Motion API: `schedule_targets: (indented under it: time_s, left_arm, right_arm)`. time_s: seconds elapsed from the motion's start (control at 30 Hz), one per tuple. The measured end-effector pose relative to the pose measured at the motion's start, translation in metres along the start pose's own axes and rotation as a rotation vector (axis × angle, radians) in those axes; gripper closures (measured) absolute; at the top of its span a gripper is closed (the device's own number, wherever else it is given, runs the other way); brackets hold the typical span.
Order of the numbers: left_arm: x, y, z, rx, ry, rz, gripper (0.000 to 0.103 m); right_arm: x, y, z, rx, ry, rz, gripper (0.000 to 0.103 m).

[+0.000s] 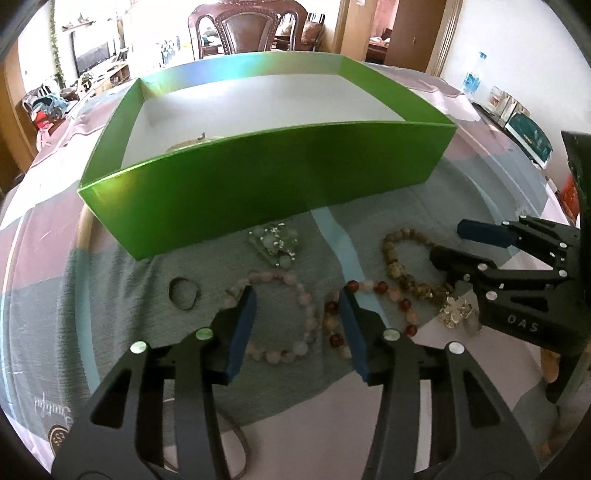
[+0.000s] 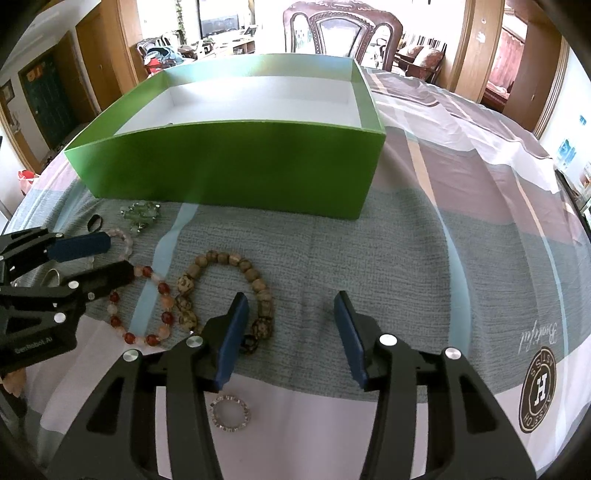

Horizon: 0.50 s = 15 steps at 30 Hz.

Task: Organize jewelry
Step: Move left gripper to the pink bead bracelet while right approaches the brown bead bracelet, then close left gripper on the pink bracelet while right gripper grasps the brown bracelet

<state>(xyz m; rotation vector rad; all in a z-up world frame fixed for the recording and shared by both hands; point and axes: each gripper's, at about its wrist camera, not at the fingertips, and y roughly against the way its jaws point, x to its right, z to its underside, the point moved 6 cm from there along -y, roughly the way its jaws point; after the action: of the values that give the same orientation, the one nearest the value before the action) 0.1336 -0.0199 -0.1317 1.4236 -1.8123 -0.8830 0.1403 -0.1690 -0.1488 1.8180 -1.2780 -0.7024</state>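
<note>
A green box point(image 1: 258, 177) point(image 2: 229, 166) with a white inside stands on the cloth-covered table; a small beaded piece point(image 1: 192, 142) lies in it. In front lie a pink bead bracelet point(image 1: 295, 317), a red-and-pink bracelet point(image 1: 373, 306) point(image 2: 147, 310), a brown wooden bracelet point(image 1: 402, 262) point(image 2: 229, 291), a green crystal piece point(image 1: 275, 243) point(image 2: 142, 214), a dark ring point(image 1: 183, 292) point(image 2: 95, 222) and a sparkly ring point(image 2: 229, 412). My left gripper point(image 1: 298, 295) point(image 2: 110, 254) is open over the pink bracelet. My right gripper point(image 2: 291, 301) point(image 1: 448, 242) is open beside the wooden bracelet.
The table cloth point(image 2: 443, 240) is striped grey, pink and white. A wooden chair point(image 2: 343, 29) stands behind the box. A water bottle point(image 1: 474, 77) and boxes point(image 1: 524, 129) sit at the far right edge.
</note>
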Motion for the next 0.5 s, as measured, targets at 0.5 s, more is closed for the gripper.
schedule_targets:
  time_s: [0.5]
  left_arm:
    - [-0.017, -0.001, -0.001, 0.017, 0.048, -0.039, 0.063]
  right_arm:
    - [-0.001, -0.001, -0.001, 0.003, 0.002, 0.004, 0.049]
